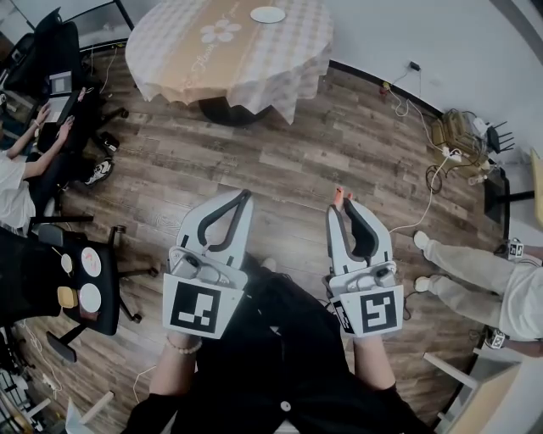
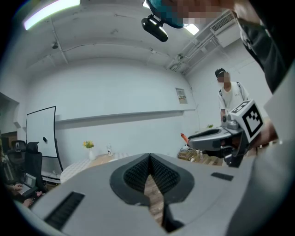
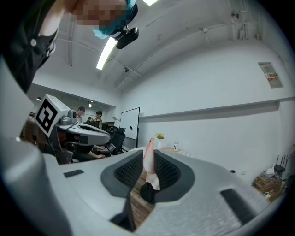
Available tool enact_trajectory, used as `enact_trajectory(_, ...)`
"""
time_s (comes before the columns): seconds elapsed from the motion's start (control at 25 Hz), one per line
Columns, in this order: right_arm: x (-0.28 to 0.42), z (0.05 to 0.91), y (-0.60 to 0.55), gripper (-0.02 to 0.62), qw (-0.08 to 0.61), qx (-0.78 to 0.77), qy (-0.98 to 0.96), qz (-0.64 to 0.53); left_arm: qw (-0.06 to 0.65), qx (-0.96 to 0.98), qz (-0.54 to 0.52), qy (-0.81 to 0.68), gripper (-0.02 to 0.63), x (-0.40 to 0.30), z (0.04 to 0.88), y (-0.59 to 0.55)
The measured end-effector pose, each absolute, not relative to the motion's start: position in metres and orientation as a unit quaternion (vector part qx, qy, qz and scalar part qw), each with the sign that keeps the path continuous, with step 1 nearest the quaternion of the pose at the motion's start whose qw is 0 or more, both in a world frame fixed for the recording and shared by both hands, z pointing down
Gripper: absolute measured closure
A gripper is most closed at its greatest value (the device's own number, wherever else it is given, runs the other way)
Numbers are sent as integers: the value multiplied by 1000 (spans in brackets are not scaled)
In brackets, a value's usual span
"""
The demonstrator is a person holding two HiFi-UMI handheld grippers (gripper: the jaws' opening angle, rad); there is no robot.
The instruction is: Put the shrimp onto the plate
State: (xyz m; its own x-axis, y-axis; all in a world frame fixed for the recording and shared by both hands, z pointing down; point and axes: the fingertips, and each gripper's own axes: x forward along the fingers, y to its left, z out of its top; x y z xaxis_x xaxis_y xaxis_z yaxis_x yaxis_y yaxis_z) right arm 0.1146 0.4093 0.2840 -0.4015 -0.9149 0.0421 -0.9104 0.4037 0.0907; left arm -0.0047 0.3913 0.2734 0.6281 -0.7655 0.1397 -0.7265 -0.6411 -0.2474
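An orange-pink shrimp (image 1: 340, 197) sticks out past the tips of my right gripper (image 1: 344, 206), which is shut on it. In the right gripper view the shrimp (image 3: 149, 159) stands upright between the ridged pads. My left gripper (image 1: 245, 196) is beside it, shut with nothing in it; its jaws meet at the tips (image 2: 150, 156). Both are held over the wooden floor, well short of the round table (image 1: 170, 34) with a checked cloth. A white plate (image 1: 268, 14) lies on the table's far side. From the left gripper view the shrimp (image 2: 184, 137) shows at the right gripper's tip.
A seated person (image 1: 17, 182) and black office chairs (image 1: 51, 51) are at the left. A black stool (image 1: 95, 288) holding small round things stands near my left. Another person's legs (image 1: 467, 271) are at the right. Cables and a router (image 1: 454, 136) lie by the wall. A flower vase (image 2: 88, 147) stands on the table.
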Motion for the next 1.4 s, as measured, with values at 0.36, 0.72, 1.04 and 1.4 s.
enact_trajectory(0.36, 115, 291, 398, 535, 37, 546, -837, -21, 42, -894, -119, 431, 606, -11, 287, 383)
enact_trajectory(0.72, 122, 289, 370, 537, 43, 564, -824, -24, 65, -909, -107, 397, 606, 5, 284, 343)
enact_trajectory(1.04, 116, 293, 322, 537, 45, 572, -819, -16, 84, -920, -112, 366, 606, 11, 282, 294)
enact_trajectory(1.4, 96, 289, 255, 535, 51, 575, -816, -17, 72, -923, -108, 362, 606, -10, 285, 231)
